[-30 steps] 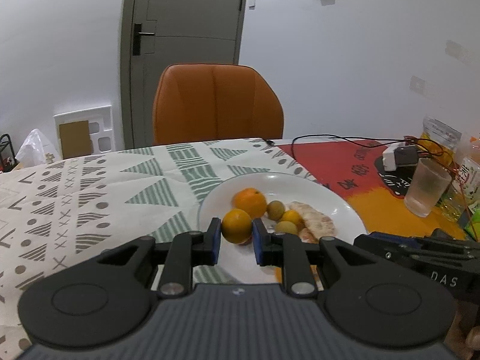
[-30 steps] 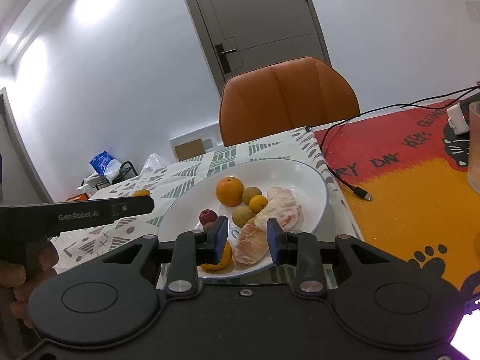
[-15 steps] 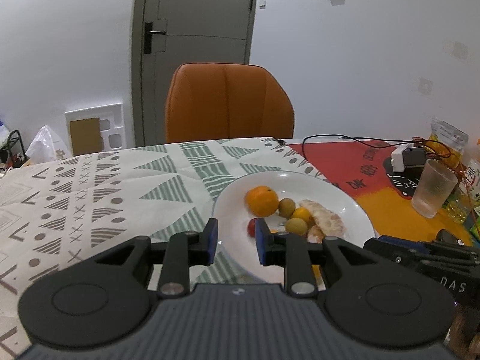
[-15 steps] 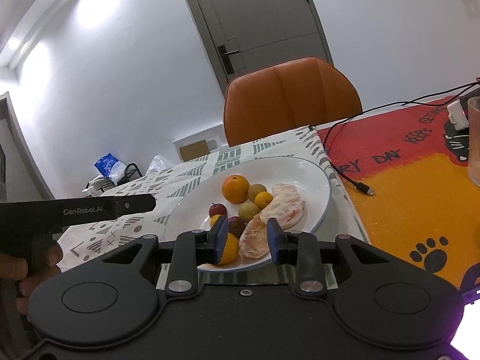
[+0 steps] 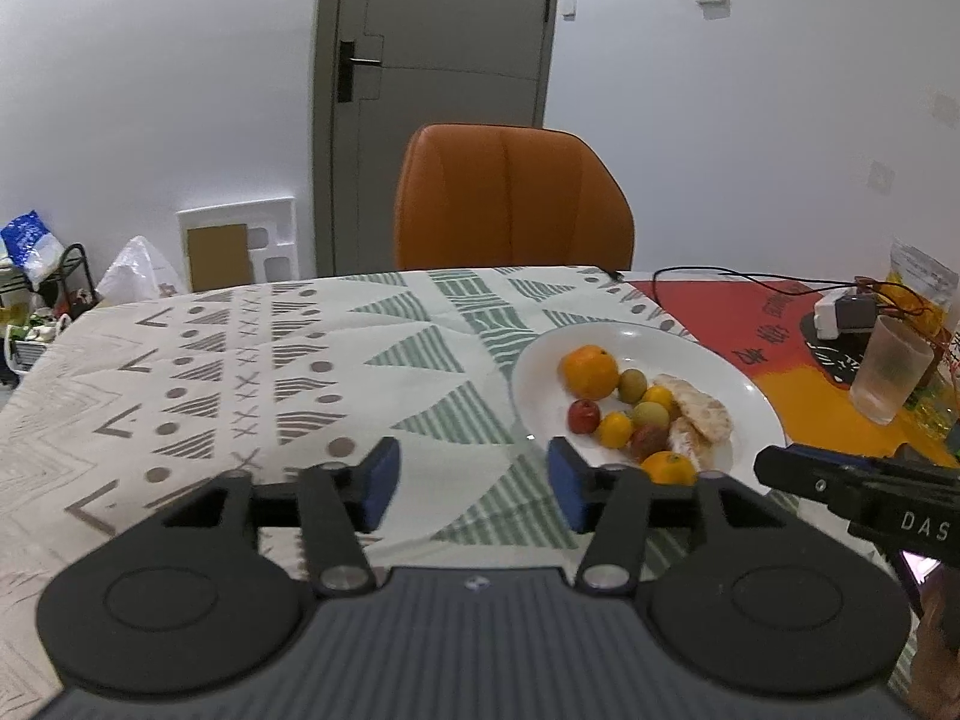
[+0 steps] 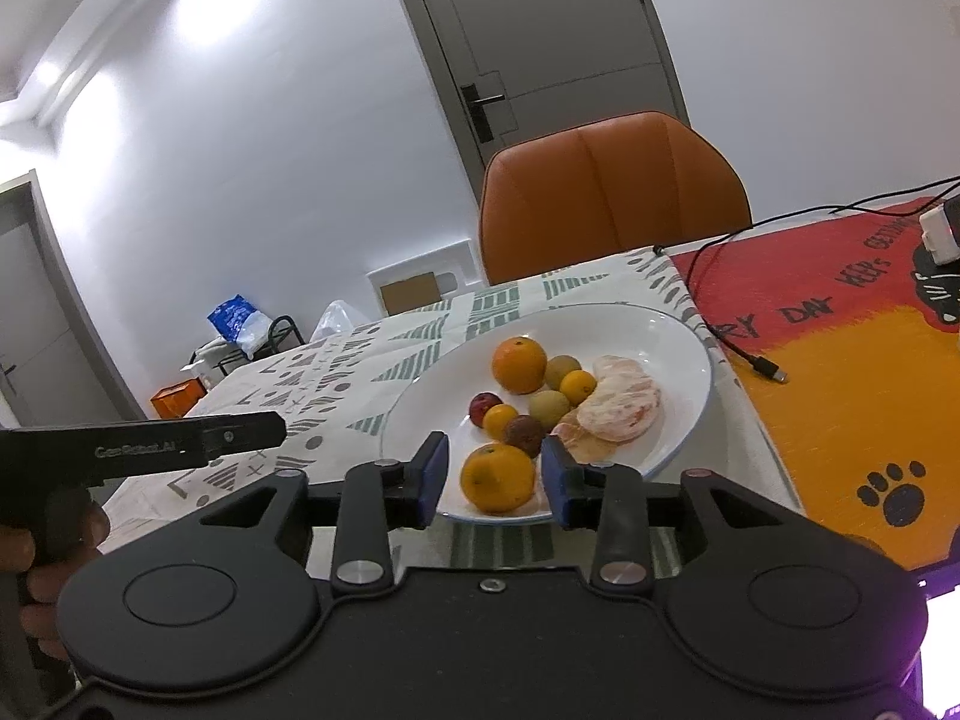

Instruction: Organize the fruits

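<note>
A white plate [image 6: 660,348] holds a big orange [image 6: 519,365], several small fruits and peeled citrus segments [image 6: 621,405]. A second orange [image 6: 498,477] lies at the plate's near rim. It shows between the jaws of my right gripper [image 6: 493,480], which are opening, and the pads stand clear of it. My left gripper [image 5: 474,486] hovers over the patterned tablecloth [image 5: 240,372], left of the plate [image 5: 690,354]. Its jaws are opening with nothing between them. One of its black fingers [image 6: 240,435] shows at the left of the right wrist view.
An orange chair [image 5: 510,198] stands behind the table. On the red and orange mat [image 6: 852,372] lie a black cable [image 6: 738,348] and a charger [image 5: 840,315]. A plastic cup [image 5: 888,369] stands at the right. A hand [image 6: 54,540] holds the left gripper.
The left gripper let go of the orange at the plate's near rim, drew back to the left and opened wide. The right gripper's jaws widened around that orange.
</note>
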